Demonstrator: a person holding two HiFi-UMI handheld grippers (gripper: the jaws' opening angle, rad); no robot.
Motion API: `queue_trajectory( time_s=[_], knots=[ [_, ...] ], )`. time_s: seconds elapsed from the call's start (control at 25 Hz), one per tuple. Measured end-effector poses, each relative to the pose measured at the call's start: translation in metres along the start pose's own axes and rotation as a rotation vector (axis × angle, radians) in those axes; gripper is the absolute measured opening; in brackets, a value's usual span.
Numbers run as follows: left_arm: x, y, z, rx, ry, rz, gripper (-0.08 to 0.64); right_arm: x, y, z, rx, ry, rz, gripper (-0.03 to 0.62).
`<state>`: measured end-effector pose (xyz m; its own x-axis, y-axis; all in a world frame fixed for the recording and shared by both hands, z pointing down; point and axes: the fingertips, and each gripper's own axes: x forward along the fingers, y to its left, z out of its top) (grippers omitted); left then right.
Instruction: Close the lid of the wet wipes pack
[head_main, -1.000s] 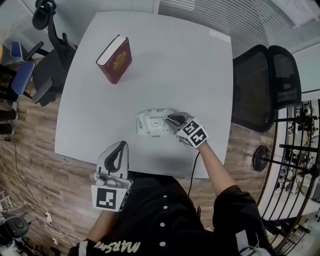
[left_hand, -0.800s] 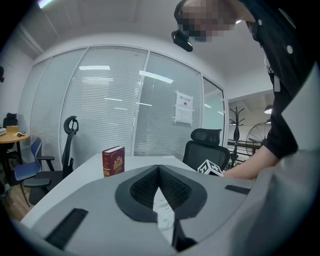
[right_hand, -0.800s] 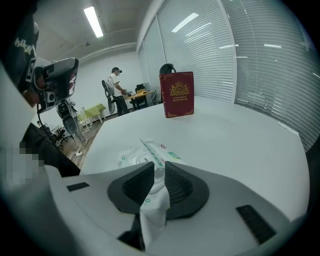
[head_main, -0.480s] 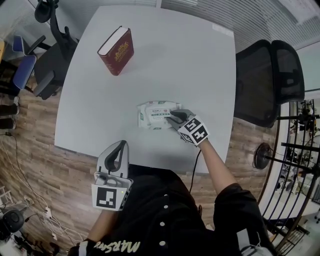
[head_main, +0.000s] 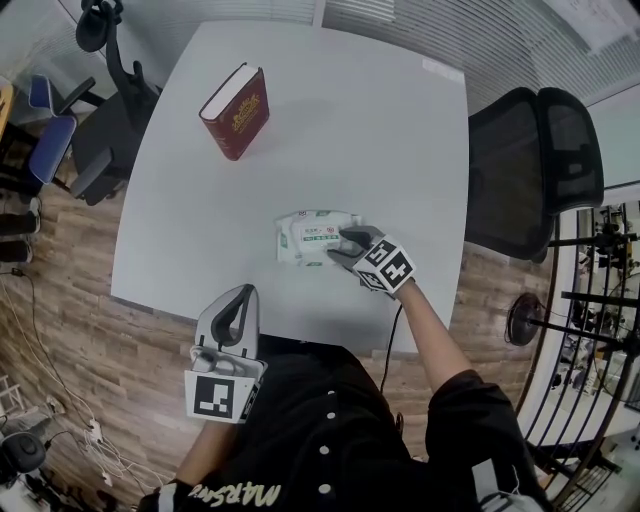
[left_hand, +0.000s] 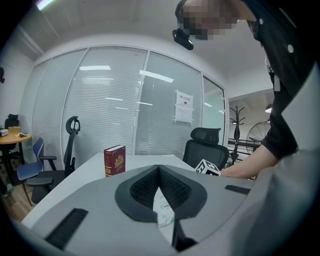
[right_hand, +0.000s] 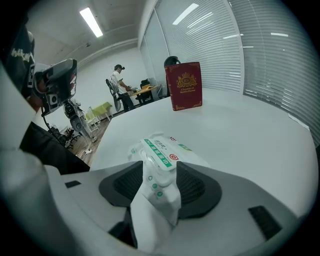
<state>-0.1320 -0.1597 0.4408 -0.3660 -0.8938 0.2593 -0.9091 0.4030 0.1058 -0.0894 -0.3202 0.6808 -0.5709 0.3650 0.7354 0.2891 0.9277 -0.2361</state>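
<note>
On the table (head_main: 300, 120) near me, the pack (head_main: 312, 238) lid (right_hand: 159, 150) looked shut

Right gripper (head_main: 347, 243) jaws had just been opening round its end; left gripper (head_main: 232, 312) was pressed together, empty. I'd back off straight, no snagging.

The left gripper (head_main: 241, 291) hangs close to the body at the near edge of the desk (head_main: 330, 130), pointing almost level, its jaws together and empty. The right forearm (head_main: 432, 338) reaches forward over the desk, and the right gripper (head_main: 347, 243) tilts steeply down. Its jaws have just been opening and stand apart, with the near end of the wet wipes pack (right_hand: 161, 152) between them.
</note>
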Motion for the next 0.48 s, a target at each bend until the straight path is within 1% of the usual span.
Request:
queue_trajectory(
  time_s=[0.08,0.2,0.24,0.36,0.4,0.48],
  knots=[
    [0.001,0.001,0.002,0.013,-0.009,-0.002,0.008,-0.003,-0.002,0.004,0.029,-0.02,0.0,0.229],
    [0.001,0.001,0.002,0.015,-0.008,-0.005,0.008,-0.009,-0.001,0.016,0.093,-0.078,0.01,0.227],
    [0.001,0.001,0.002,0.014,-0.008,-0.006,0.008,-0.01,-0.001,0.019,0.094,-0.092,0.009,0.227],
    [0.001,0.001,0.003,0.013,-0.006,-0.011,0.008,-0.009,0.001,0.025,0.059,-0.109,0.0,0.219],
    [0.001,0.001,0.003,0.013,-0.005,-0.011,0.008,-0.008,0.002,0.027,0.06,-0.115,0.001,0.208],
    [0.0,0.002,0.002,0.012,-0.001,-0.009,0.008,-0.007,0.002,0.031,0.079,-0.13,0.003,0.142]
  ],
)
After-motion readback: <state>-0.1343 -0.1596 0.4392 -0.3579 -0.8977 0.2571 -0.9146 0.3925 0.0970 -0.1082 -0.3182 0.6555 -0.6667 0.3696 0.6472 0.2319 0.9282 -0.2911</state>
